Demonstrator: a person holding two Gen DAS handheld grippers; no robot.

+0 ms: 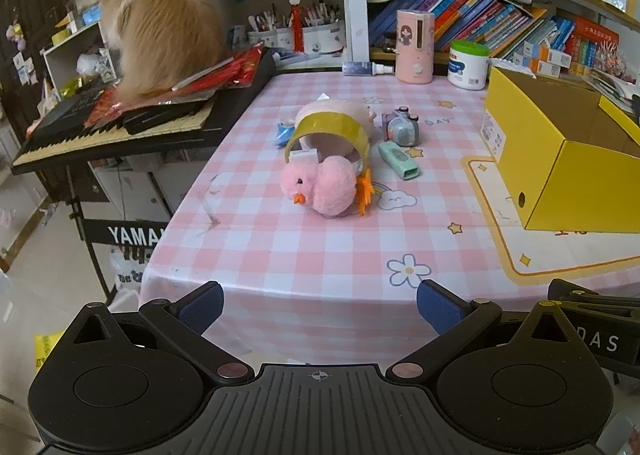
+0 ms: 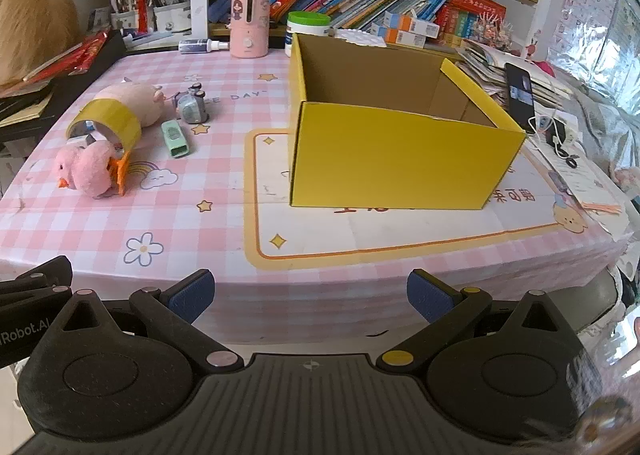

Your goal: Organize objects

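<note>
Left gripper [image 1: 320,309] is sitting at the bottom of the left wrist frame, jaws spread wide, blue pads [image 1: 202,307] gripping nothing and touching nothing; it is hanging off the near edge of the table [image 1: 280,255]. Right gripper [image 2: 310,297] is doing the same at the bottom of the right wrist frame: jaws wide apart, nothing between them, short of the table edge.

Objects are lying in a cluster at centre of the left wrist frame, left-middle of the right wrist frame. Pink plush chick [image 1: 320,185] is lying on its side nearest the cameras, orange feet pointing right. Yellow tape roll [image 1: 332,131] is touching it from behind, standing tilted on edge, and is leaning against a pink plush pig [image 1: 340,109] further back. Small blue item [image 1: 285,133] is peeking out left of the roll; cannot tell what it is. Toy camera [image 1: 402,127] is sitting right of the pig. Mint green stapler-like item [image 1: 400,159] is lying flat just in front of the toy camera.

Yellow cardboard box [image 2: 400,163] is standing open-topped at centre of the right wrist frame, well apart from the cluster, looking empty inside.

Pink dispenser [image 2: 250,21] and a white jar with green lid [image 2: 308,31] are standing at the table's far edge.
</note>
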